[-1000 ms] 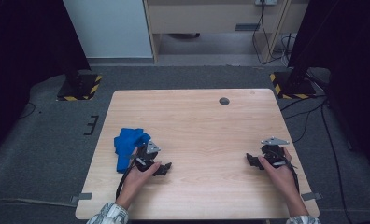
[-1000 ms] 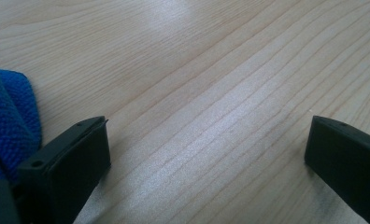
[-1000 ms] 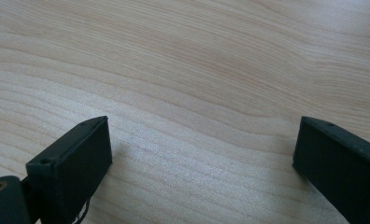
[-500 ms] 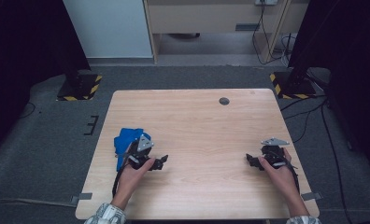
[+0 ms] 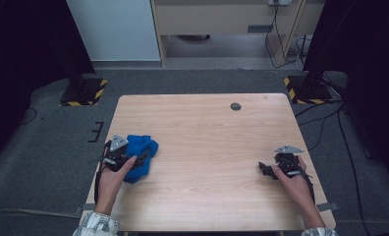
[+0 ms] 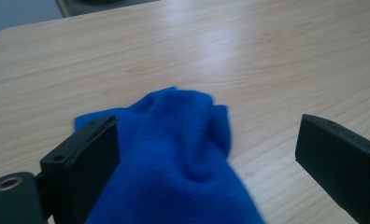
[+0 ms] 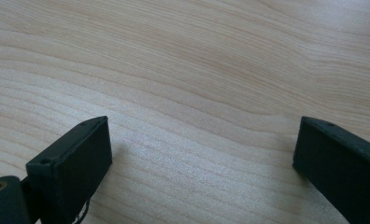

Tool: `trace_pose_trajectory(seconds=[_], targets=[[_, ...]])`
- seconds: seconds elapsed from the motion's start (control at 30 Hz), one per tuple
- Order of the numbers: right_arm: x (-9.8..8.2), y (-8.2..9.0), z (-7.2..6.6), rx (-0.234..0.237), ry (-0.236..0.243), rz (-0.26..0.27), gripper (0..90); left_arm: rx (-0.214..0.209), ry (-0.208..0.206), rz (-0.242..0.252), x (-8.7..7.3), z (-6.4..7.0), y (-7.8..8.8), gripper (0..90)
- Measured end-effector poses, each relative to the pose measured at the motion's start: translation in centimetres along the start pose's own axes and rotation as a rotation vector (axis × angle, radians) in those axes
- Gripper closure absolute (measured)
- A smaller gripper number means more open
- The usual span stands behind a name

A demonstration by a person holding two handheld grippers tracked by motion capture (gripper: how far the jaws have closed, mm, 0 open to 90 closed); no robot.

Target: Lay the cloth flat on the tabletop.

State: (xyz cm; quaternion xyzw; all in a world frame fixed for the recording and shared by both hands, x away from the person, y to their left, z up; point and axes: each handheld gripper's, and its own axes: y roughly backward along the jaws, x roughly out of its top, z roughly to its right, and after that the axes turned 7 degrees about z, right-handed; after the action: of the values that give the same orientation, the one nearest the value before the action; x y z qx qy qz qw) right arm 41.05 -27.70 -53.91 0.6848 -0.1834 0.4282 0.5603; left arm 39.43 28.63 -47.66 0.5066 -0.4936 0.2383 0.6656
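Note:
A crumpled blue cloth lies near the left edge of the light wooden table. My left gripper sits over the cloth's near side, held by a hand. In the left gripper view the jaws stand wide open, with the cloth bunched up between them and against the left jaw; my left gripper is open. My right gripper rests low near the table's right edge. In the right gripper view my right gripper is open over bare wood, nothing between its fingers.
A small dark round disc is set in the table toward its far right. Stands with yellow-black striped bases are on the floor beyond the far corners. A cabinet stands behind the table.
My left gripper has moved left and slightly away from the person, from beside the cloth to over it, jaws now straddling it. The right gripper has stayed put.

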Motion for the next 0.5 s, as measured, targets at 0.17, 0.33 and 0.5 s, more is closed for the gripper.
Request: trace_pose_trajectory(seconds=[0.17, 0.33, 0.5], targets=[[0.0, 0.0, 0.0, 0.0, 0.0, 0.0, 4.5, 0.008, 0.01, -0.026, -0.6, -0.7, -0.3, 5.3], [0.0, 0.0, 0.0, -0.002, 0.0, -0.001, 4.4, 0.018, -0.004, -0.094, -2.1, -0.9, -1.6, 5.2], [0.0, 0.0, 0.0, -0.002, 0.0, -0.001, 4.4, 0.018, -0.011, -0.121, -2.7, -1.0, -2.2, 4.7]])
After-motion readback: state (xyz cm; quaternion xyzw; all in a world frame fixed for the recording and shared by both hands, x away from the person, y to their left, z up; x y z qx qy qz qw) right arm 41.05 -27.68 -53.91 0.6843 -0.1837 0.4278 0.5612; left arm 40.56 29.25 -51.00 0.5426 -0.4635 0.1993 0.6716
